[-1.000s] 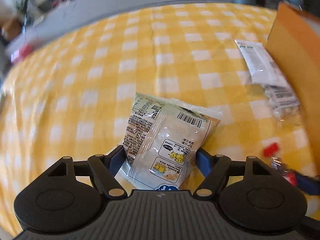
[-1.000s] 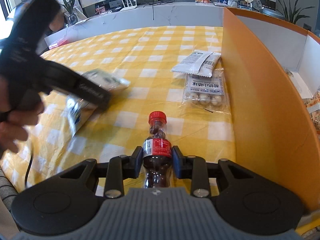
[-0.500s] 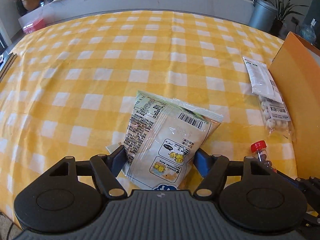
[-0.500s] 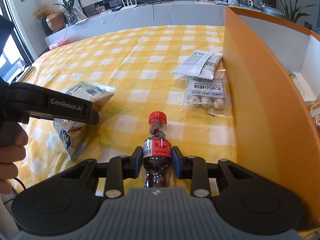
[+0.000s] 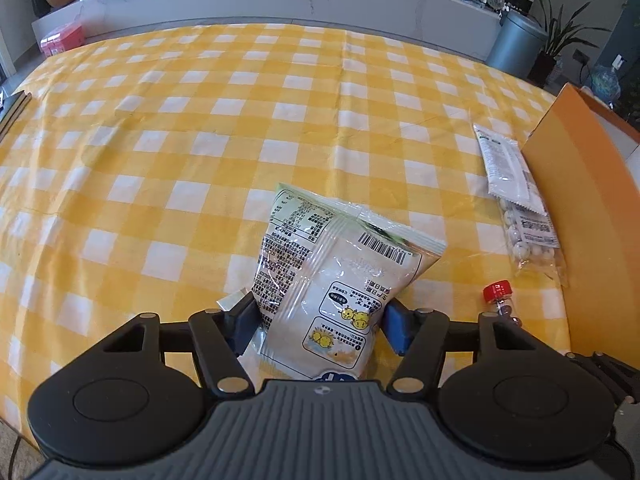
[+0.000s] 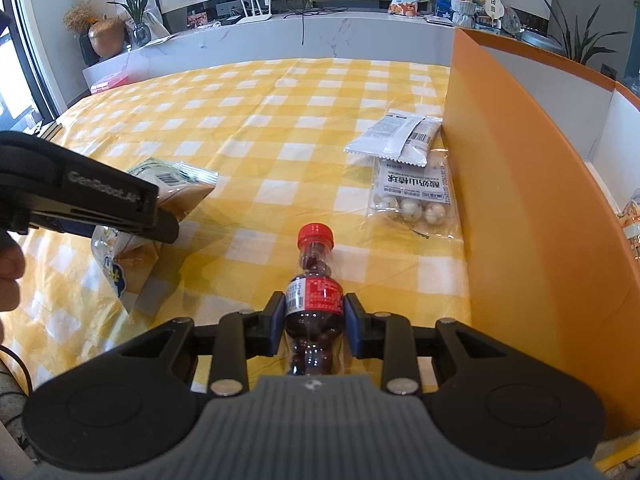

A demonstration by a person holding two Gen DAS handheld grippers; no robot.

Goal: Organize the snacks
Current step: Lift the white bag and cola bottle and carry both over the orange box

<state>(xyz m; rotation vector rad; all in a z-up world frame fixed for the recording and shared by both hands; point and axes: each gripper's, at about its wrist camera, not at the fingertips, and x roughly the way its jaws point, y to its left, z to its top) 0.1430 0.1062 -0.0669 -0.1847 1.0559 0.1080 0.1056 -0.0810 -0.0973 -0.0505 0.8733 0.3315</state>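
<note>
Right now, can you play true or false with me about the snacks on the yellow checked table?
1. The right gripper is clamped on a small clear bottle with a red cap. True.
2. The left gripper has a green apple between its fingers. False: it has been closing on a white crinkly snack bag, which sits between them.
3. The tall orange cardboard box stands to the right of the bottle. True.
4. The clear packet of white round candies lies inside the box. False: it lies on the yellow checked tablecloth beside the box, partly under a white flat pouch.
</note>
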